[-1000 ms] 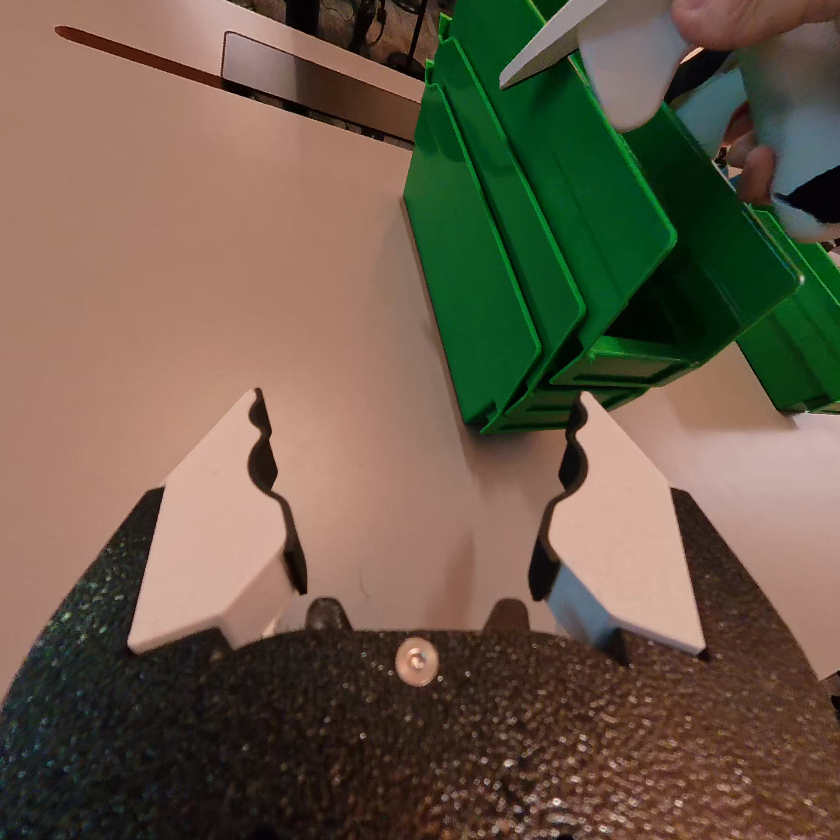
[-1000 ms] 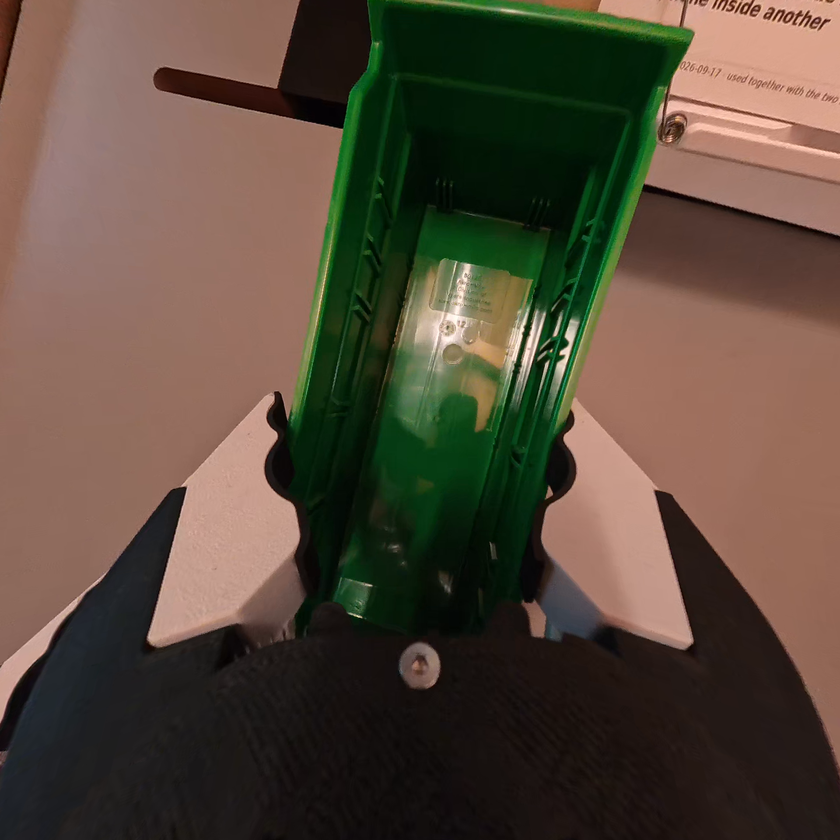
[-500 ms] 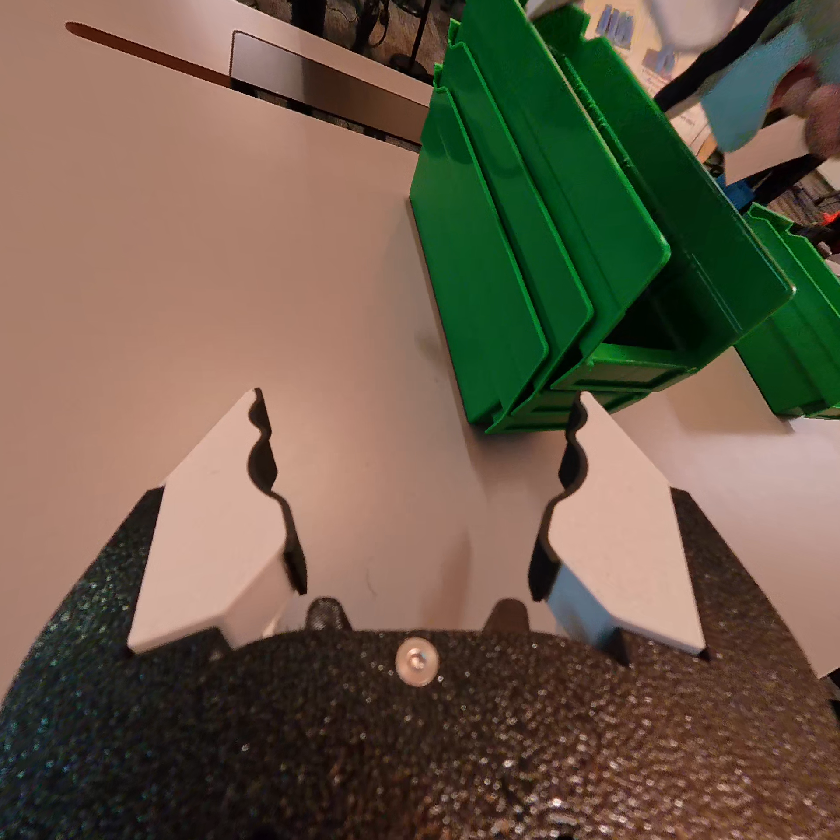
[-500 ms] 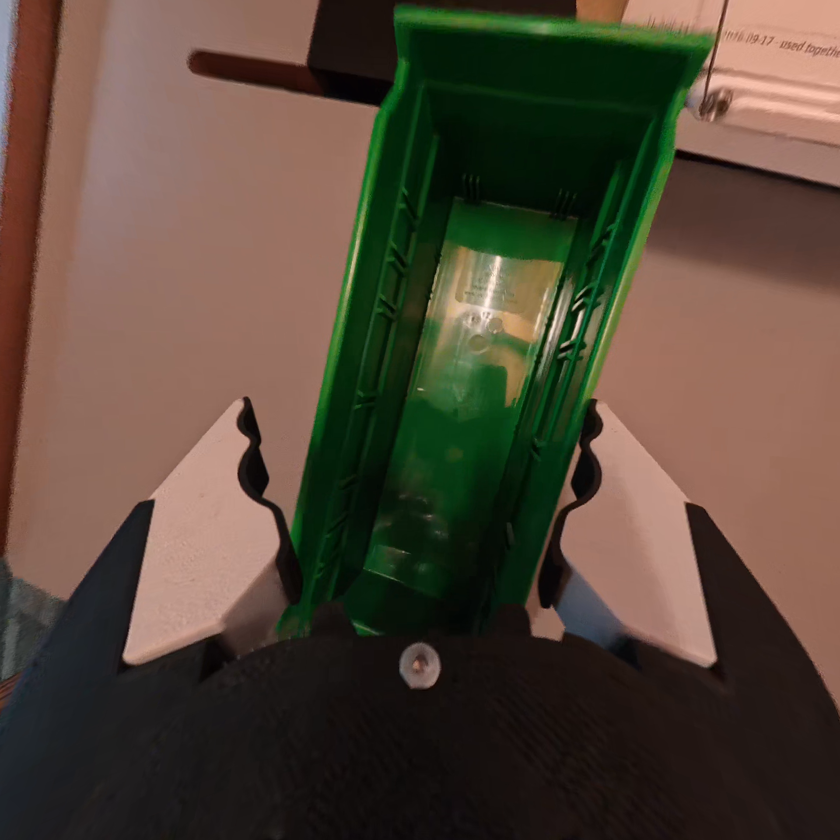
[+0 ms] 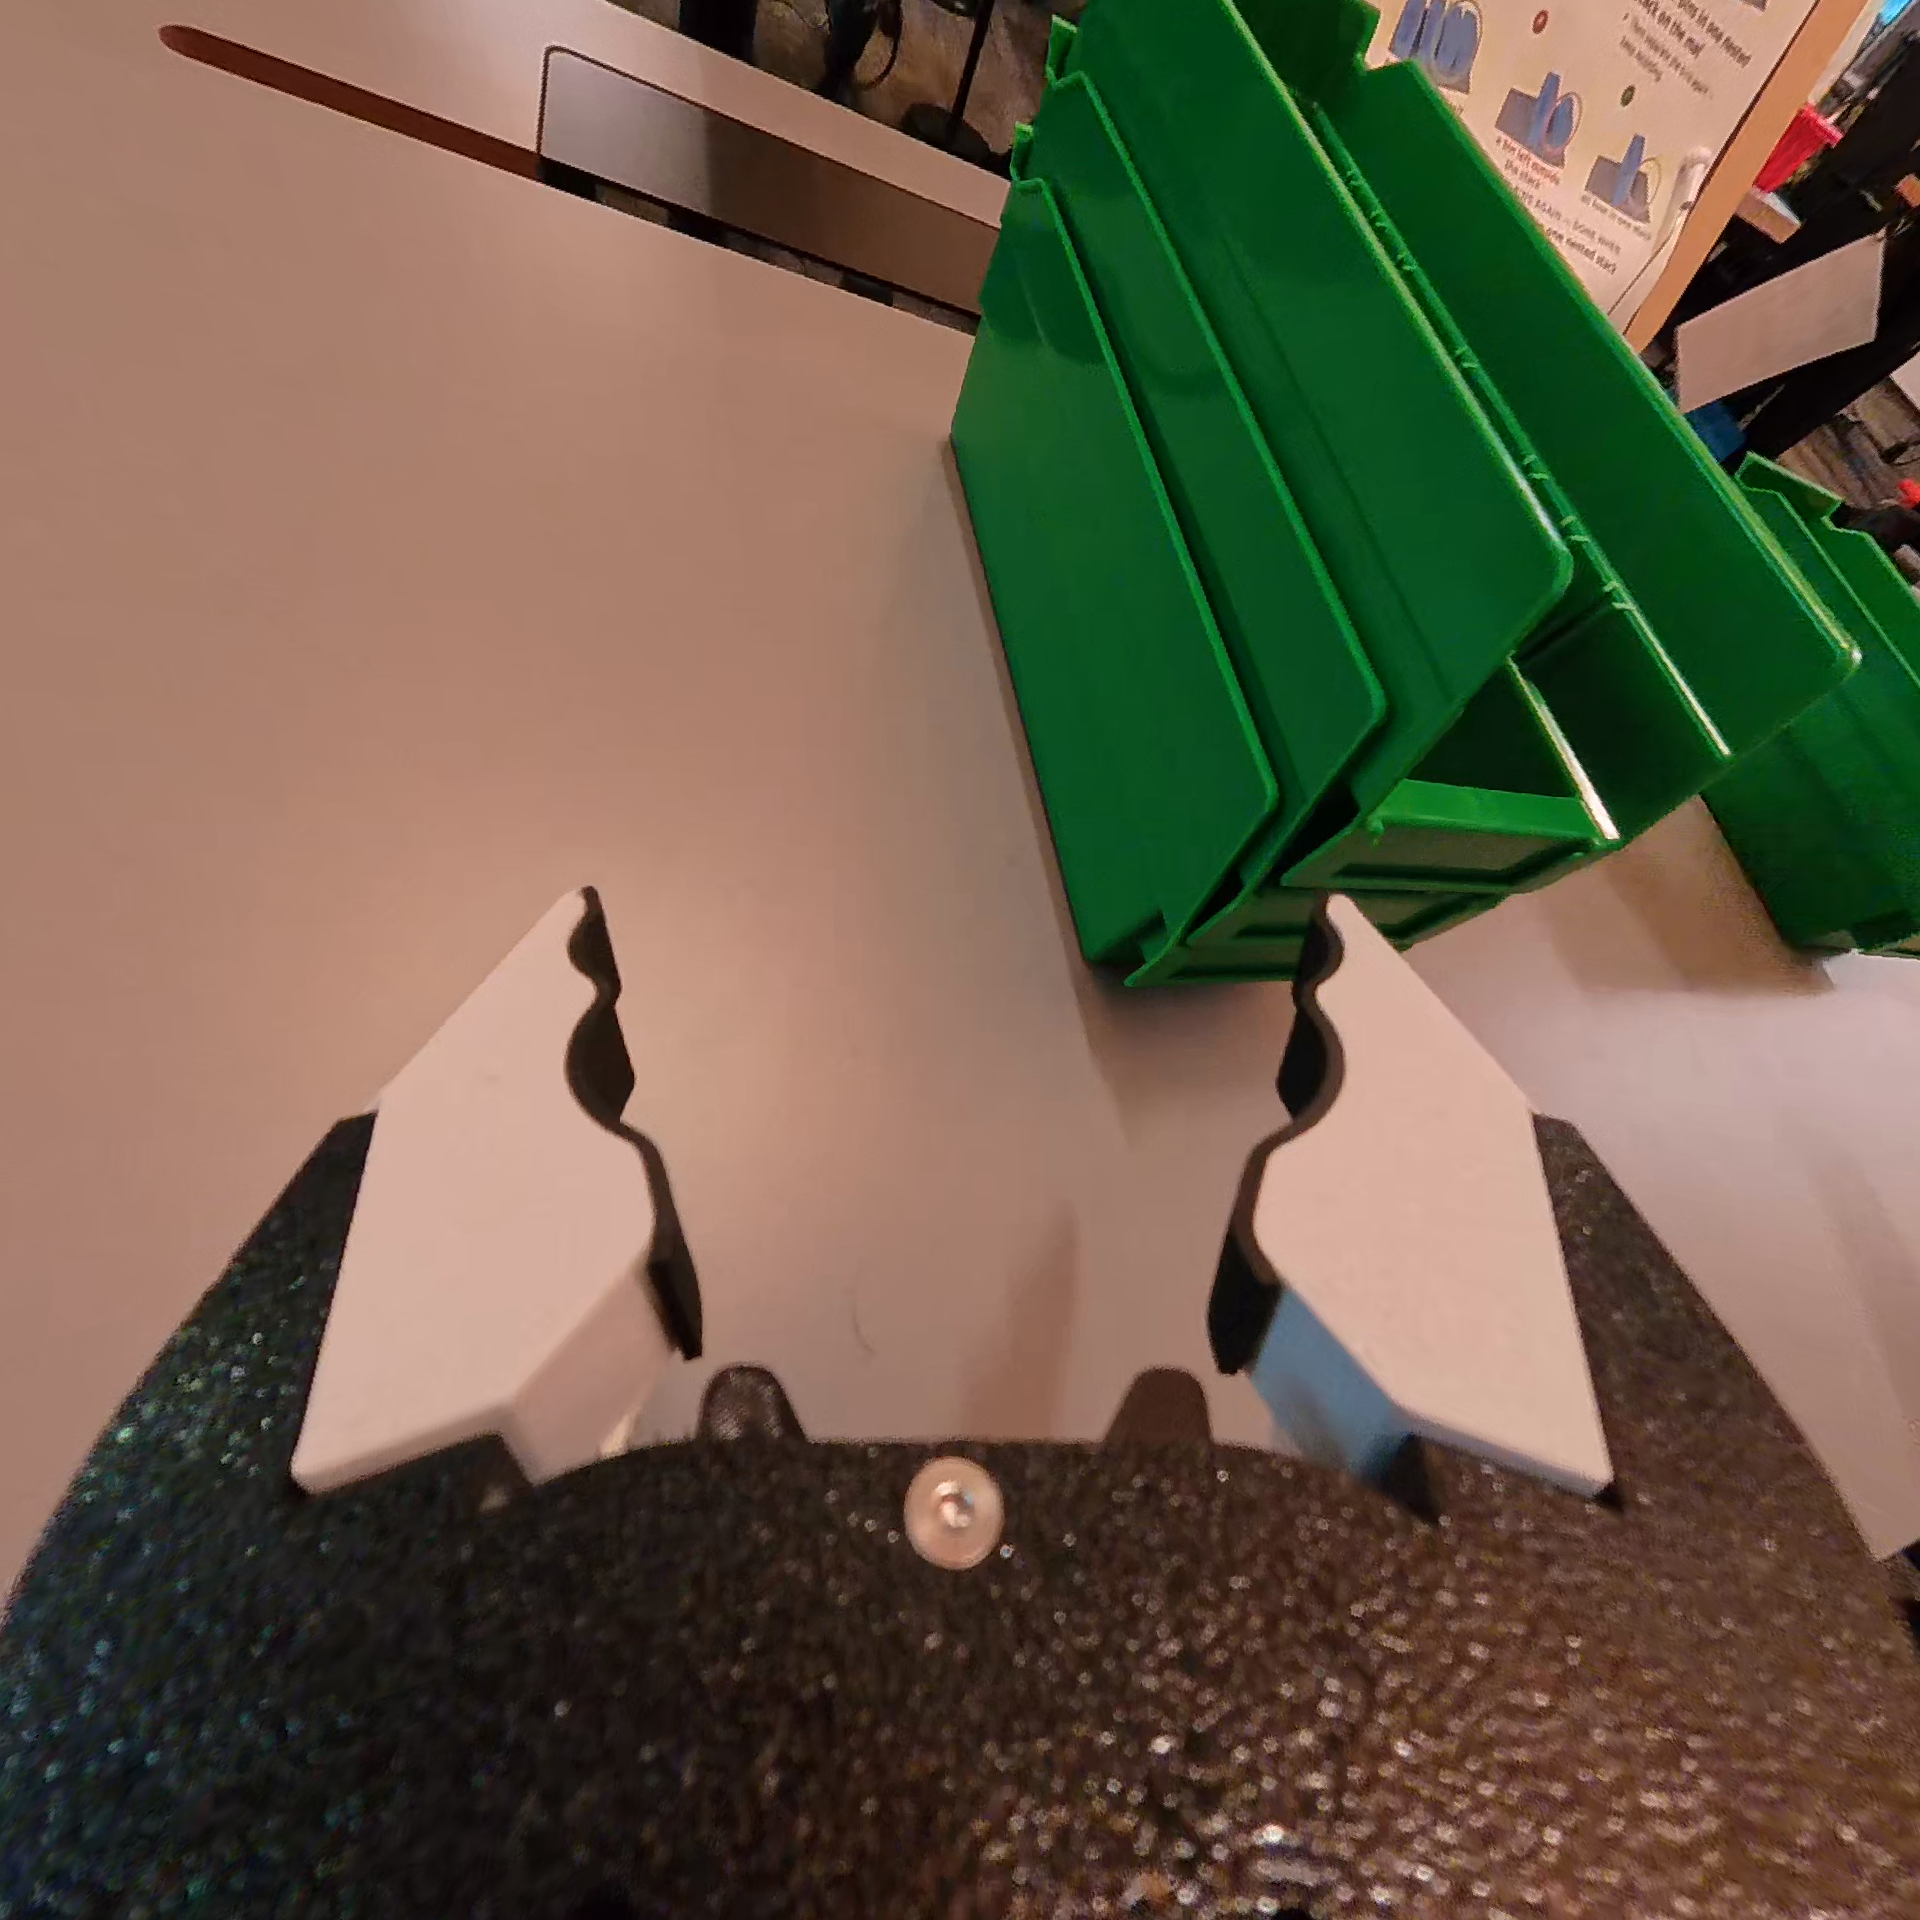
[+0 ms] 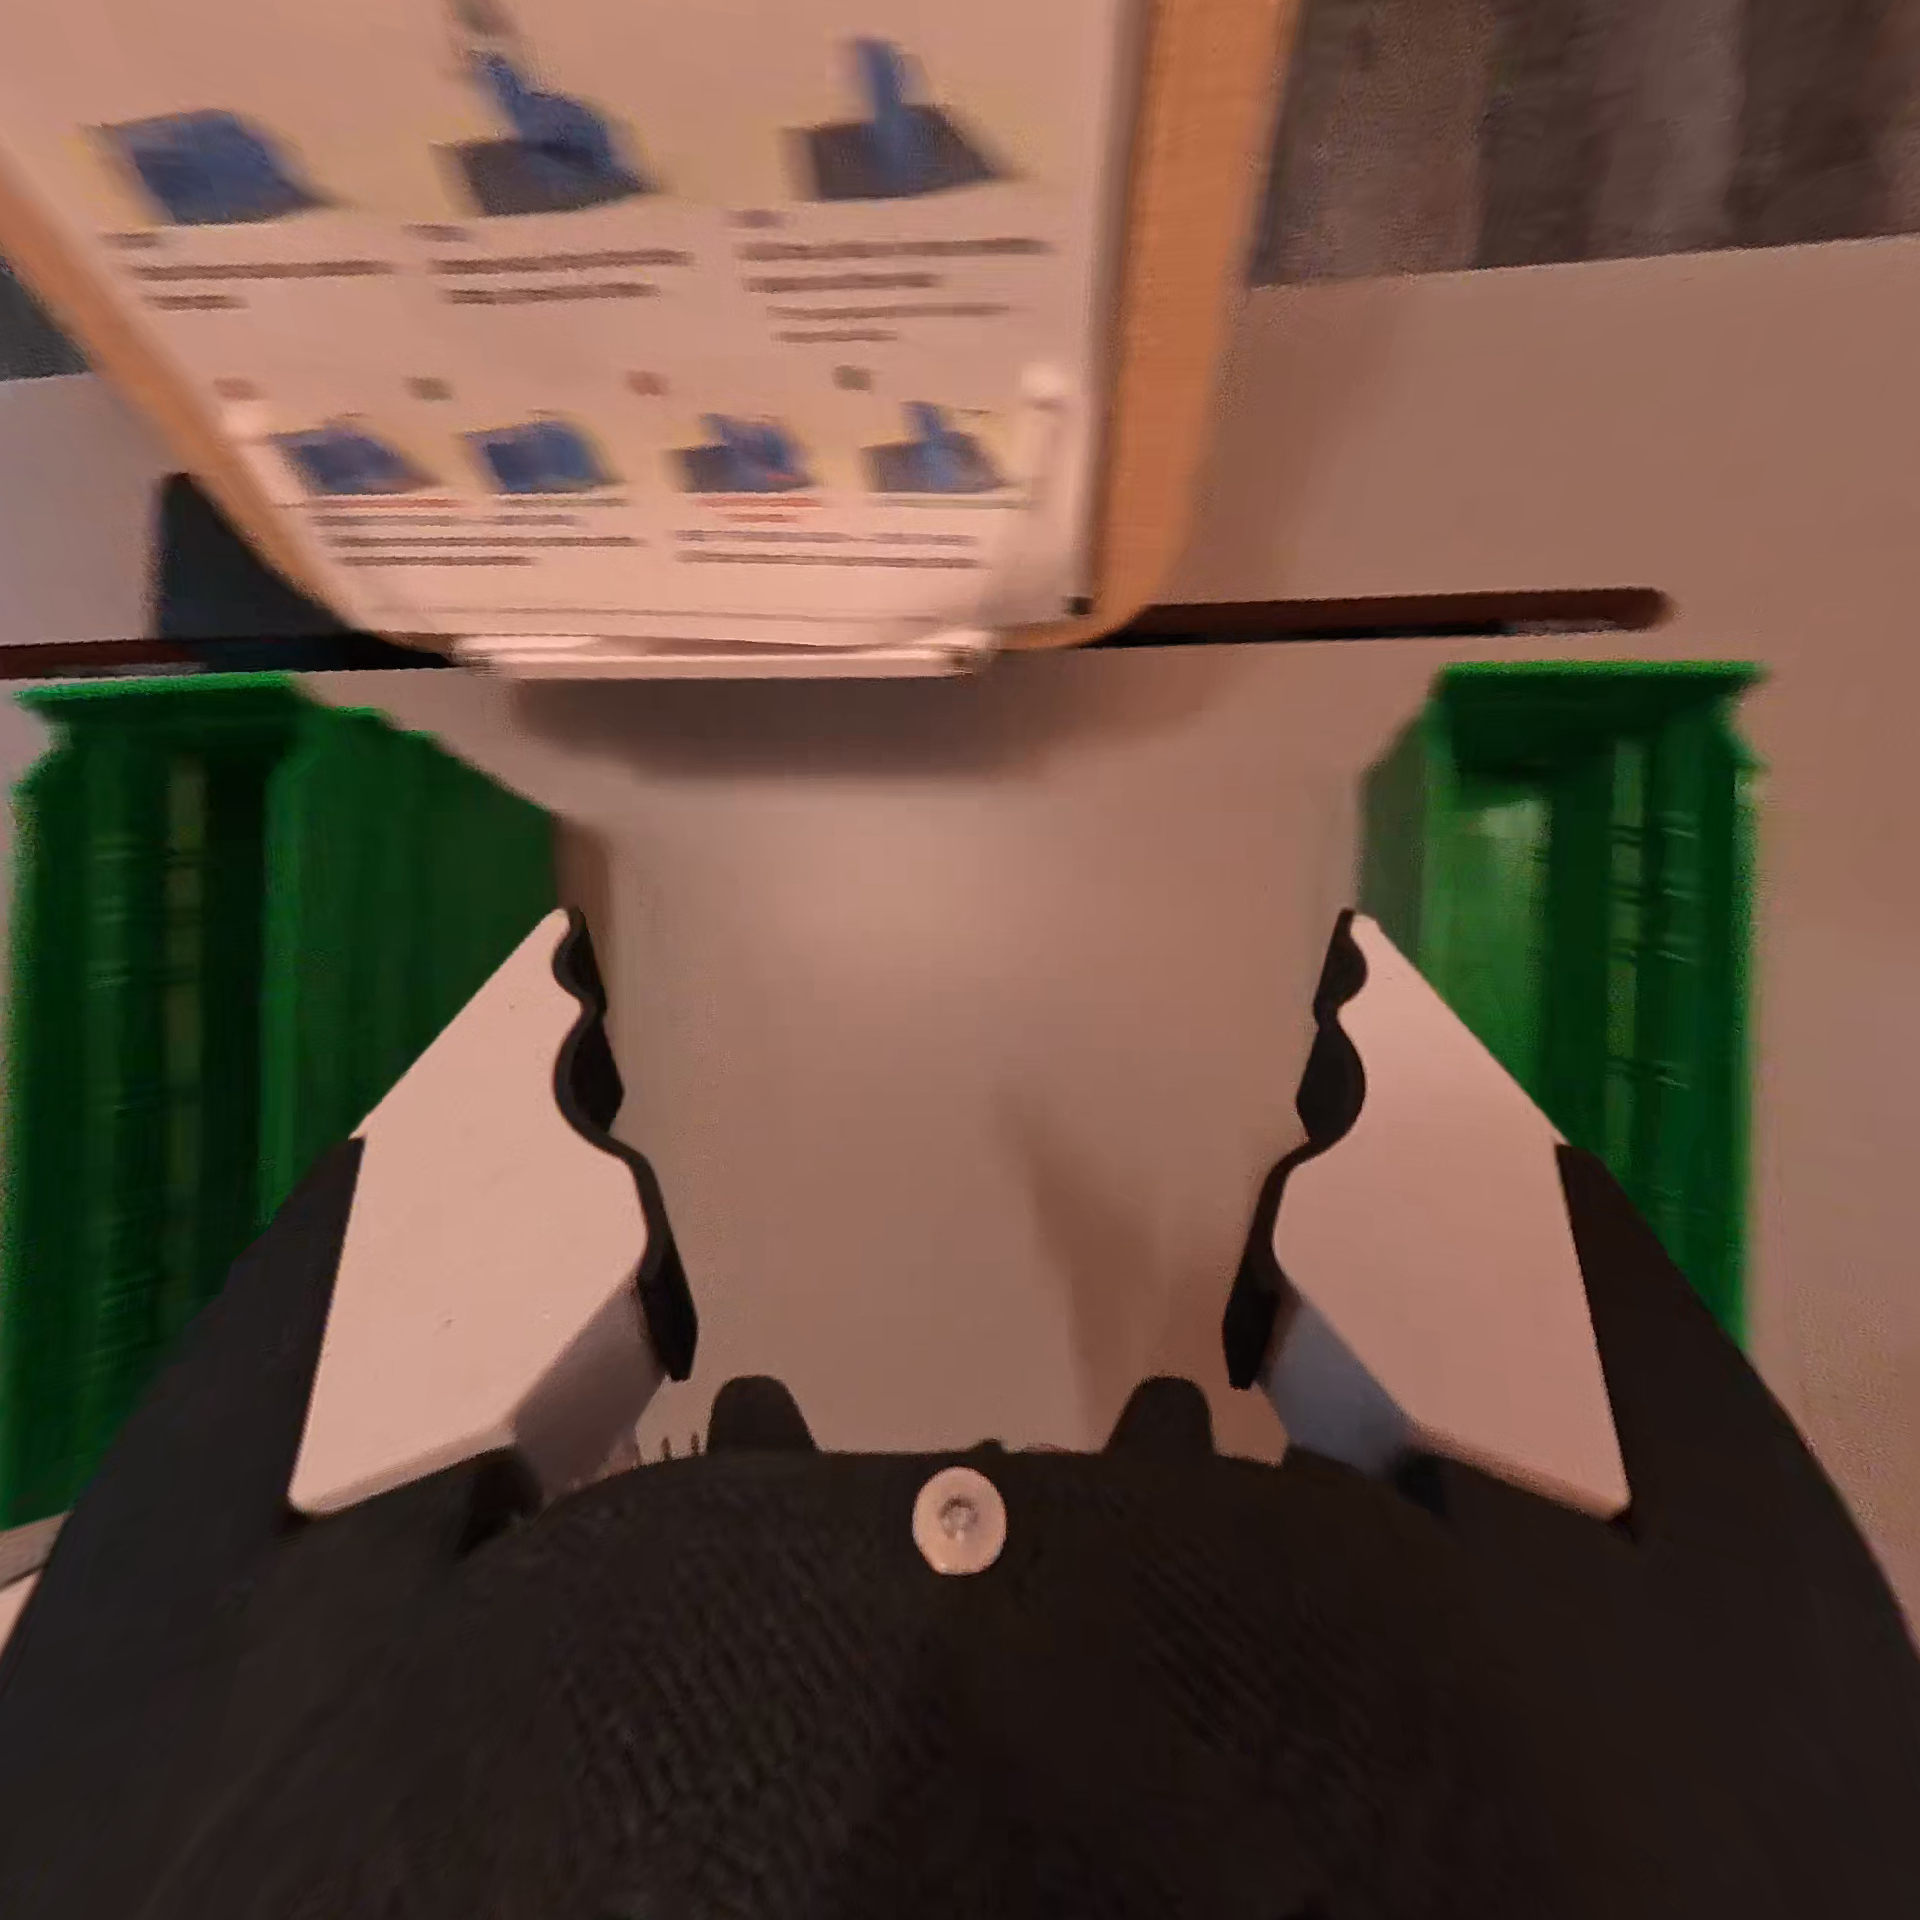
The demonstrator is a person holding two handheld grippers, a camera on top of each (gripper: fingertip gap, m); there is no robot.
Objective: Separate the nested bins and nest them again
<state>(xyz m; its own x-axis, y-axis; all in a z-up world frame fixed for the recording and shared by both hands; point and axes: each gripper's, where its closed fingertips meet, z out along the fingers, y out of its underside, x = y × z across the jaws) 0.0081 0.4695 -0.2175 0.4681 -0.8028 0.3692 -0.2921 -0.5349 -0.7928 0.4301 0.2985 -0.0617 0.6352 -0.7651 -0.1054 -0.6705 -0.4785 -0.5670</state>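
Observation:
A stack of nested green bins lies on the grey table at the upper right of the left wrist view. My left gripper is open and empty, its right fingertip close to the stack's near corner. A separate green bin stands to the right of the stack. In the blurred right wrist view my right gripper is open and empty over bare table, between the green stack on the left and a single green bin on the right.
An instruction board with a wooden edge stands at the table's back; it also shows in the left wrist view. A dark slot runs along the far table edge. The table's near right edge is close.
My right gripper opened, let go of the green bin on the stack and pulled back, its view swinging to the gap between the bins. The left gripper has barely moved.

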